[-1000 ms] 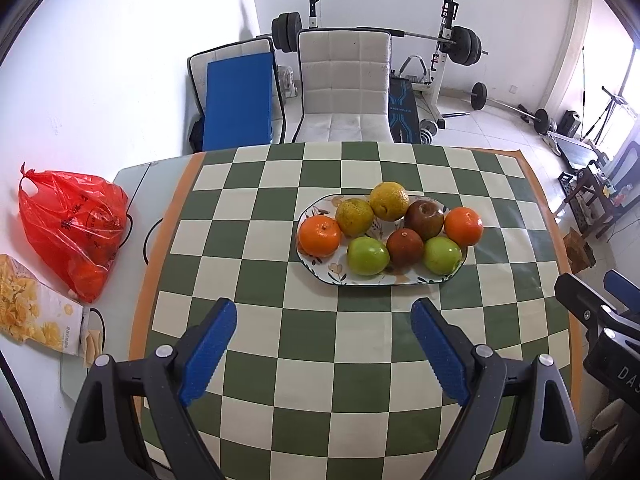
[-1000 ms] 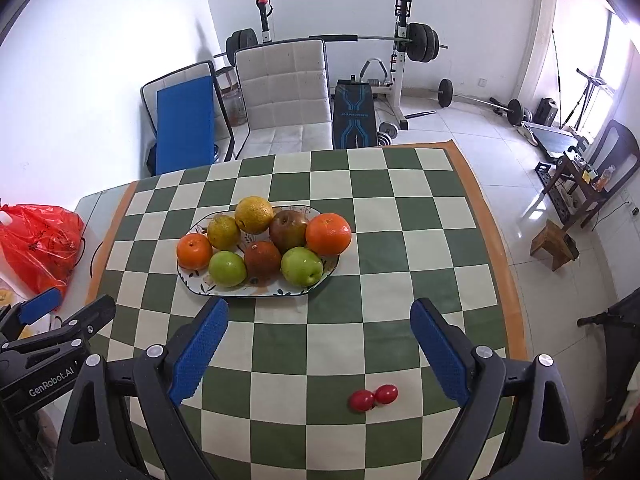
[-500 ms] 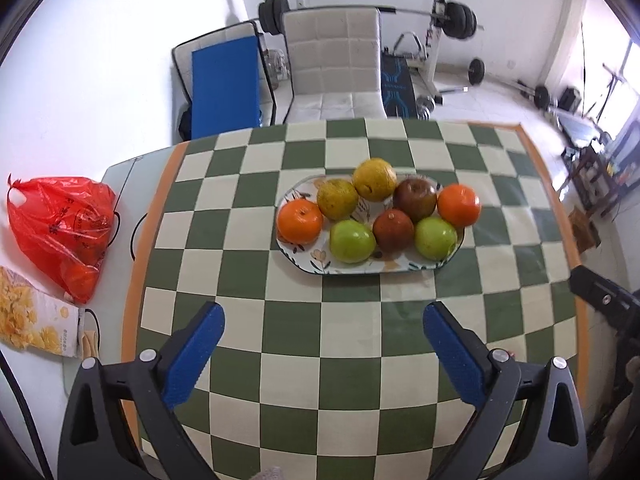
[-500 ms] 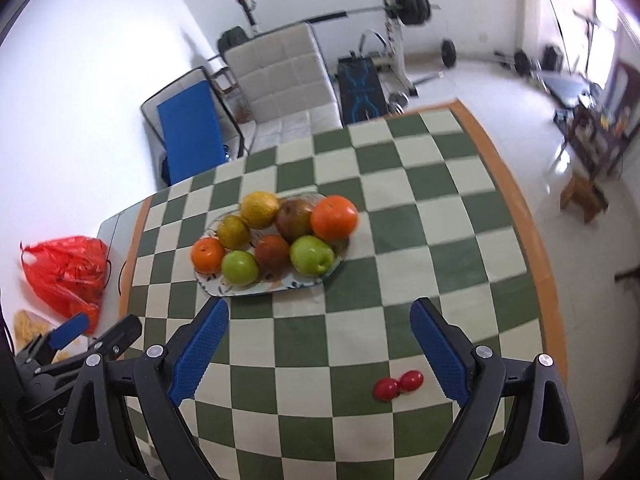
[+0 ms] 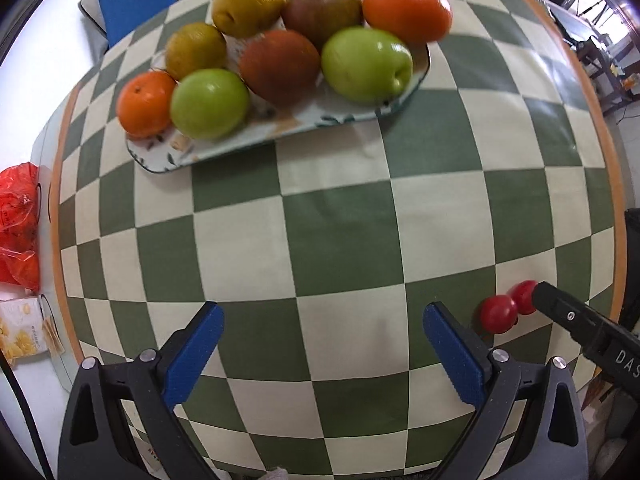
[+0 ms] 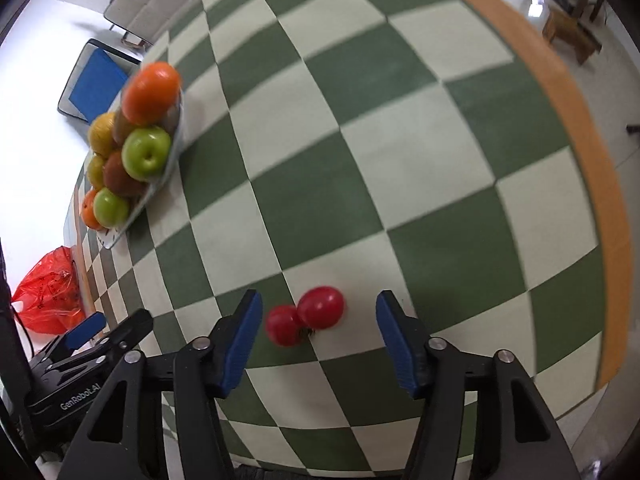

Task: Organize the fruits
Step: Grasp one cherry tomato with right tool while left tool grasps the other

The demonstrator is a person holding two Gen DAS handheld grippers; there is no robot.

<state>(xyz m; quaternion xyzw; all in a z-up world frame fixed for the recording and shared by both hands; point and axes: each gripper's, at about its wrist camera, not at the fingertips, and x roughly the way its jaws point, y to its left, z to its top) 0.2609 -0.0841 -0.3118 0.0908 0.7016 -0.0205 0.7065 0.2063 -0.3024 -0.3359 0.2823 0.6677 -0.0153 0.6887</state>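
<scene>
Left wrist view: my left gripper (image 5: 320, 344) hangs low over the green and cream checked tabletop (image 5: 340, 232), its blue fingers (image 5: 192, 354) spread wide with nothing between them. Ahead sits an oval plate (image 5: 280, 136) carrying two oranges, two green apples (image 5: 366, 65), two reddish-brown fruits and two yellowish ones, all packed close together. To the right, just beside my right finger, two small red fruits (image 5: 508, 308) lie touching each other on the cloth; the black tip of the other gripper overlaps the farther one. A red plastic bag (image 5: 18, 224) rests at the far left edge.

Right wrist view: my right gripper (image 6: 318, 336) is down near the tabletop (image 6: 400, 140), fingers (image 6: 240, 342) open wide and holding nothing. The two red fruits (image 6: 306, 314) lie between the fingertips, nearer the left one; whether that finger touches them is hard to tell through the blur. The plate (image 6: 160, 184) of fruit sits well apart, up at the left, with the red bag (image 6: 50, 292) below it.
</scene>
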